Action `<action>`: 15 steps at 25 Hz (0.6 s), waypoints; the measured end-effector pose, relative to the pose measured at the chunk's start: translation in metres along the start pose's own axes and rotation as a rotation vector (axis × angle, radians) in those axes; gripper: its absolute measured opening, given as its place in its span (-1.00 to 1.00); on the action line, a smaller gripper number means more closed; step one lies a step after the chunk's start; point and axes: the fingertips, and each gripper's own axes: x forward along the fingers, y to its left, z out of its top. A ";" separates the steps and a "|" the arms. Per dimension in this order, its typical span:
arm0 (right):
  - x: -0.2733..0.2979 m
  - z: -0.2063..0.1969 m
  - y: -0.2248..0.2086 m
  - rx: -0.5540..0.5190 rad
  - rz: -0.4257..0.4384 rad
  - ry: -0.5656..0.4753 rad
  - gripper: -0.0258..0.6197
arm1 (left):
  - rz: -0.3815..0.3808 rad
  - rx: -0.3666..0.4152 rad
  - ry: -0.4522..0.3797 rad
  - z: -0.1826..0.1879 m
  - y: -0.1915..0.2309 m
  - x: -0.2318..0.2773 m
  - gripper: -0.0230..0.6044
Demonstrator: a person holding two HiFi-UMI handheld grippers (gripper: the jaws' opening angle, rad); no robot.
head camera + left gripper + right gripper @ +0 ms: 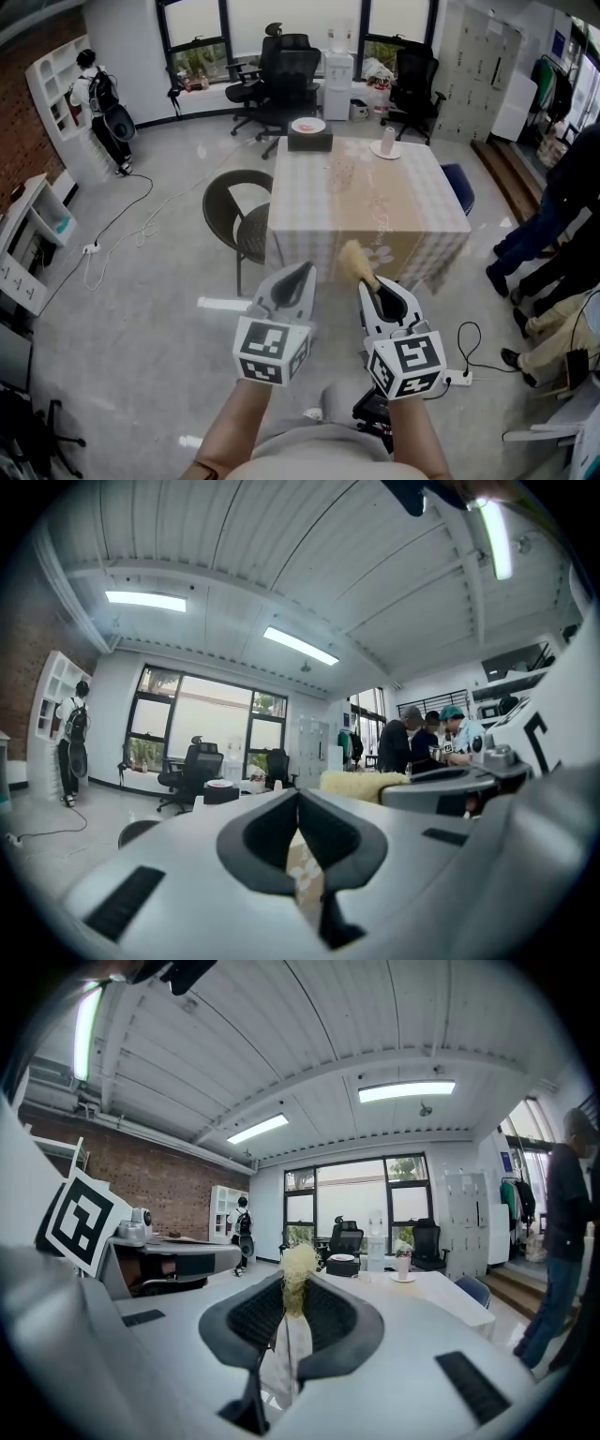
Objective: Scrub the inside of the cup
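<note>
Head view: the left gripper (305, 272) and the right gripper (373, 286) are held side by side, just short of the near edge of a table (412, 216) covered with a checked cloth. The right gripper is clamped on the handle of a brush (353, 258), whose fluffy yellow head sticks out ahead of it. The cup (387, 141) stands on a saucer (375, 152) at the table's far edge, well apart from both grippers. A round black chair (239, 220) stands at the table's left side

Left gripper view: the jaws are pressed together with nothing between them

Right gripper view: the jaws pinch the brush's thin handle, with the tufted head above them; the cup shows far off on the table, to the right of the brush
</note>
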 end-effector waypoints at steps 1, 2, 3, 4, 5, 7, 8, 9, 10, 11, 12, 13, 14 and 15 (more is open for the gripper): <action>0.005 -0.001 -0.003 -0.004 0.001 0.003 -0.75 | 0.002 -0.006 0.001 -0.001 0.003 0.005 -0.89; 0.010 -0.001 -0.006 -0.006 0.002 0.007 -0.75 | 0.003 -0.009 0.002 -0.001 0.005 0.011 -0.89; 0.016 -0.002 -0.010 -0.005 0.002 0.010 -0.75 | 0.003 -0.009 0.003 -0.001 0.007 0.017 -0.89; 0.023 -0.002 -0.013 -0.003 0.001 0.013 -0.75 | 0.003 -0.007 0.002 0.000 0.010 0.024 -0.89; 0.030 -0.003 -0.018 0.000 0.000 0.015 -0.75 | 0.000 -0.005 0.001 0.001 0.012 0.032 -0.89; 0.045 -0.004 -0.026 0.003 0.002 0.017 -0.75 | -0.005 0.003 0.001 0.002 0.016 0.048 -0.89; 0.052 -0.004 -0.031 0.004 0.005 0.017 -0.75 | -0.007 0.008 0.001 0.002 0.017 0.057 -0.89; 0.060 -0.004 -0.036 0.003 0.008 0.017 -0.75 | -0.008 0.012 0.001 0.002 0.019 0.066 -0.89; 0.069 -0.004 -0.041 0.003 0.011 0.017 -0.75 | -0.010 0.014 0.003 0.002 0.021 0.075 -0.89; 0.077 -0.004 -0.047 0.004 0.014 0.018 -0.75 | -0.011 0.014 0.005 0.001 0.024 0.085 -0.89; 0.084 -0.003 -0.053 0.005 0.017 0.017 -0.75 | -0.013 0.014 0.007 0.000 0.026 0.094 -0.89; 0.091 -0.003 -0.059 0.005 0.018 0.015 -0.75 | -0.016 0.015 0.008 -0.001 0.028 0.103 -0.89; 0.099 -0.003 -0.066 0.005 0.019 0.012 -0.75 | -0.018 0.018 0.006 -0.001 0.030 0.113 -0.89; 0.107 -0.003 -0.073 0.007 0.019 0.009 -0.75 | -0.017 0.021 0.005 -0.001 0.034 0.122 -0.89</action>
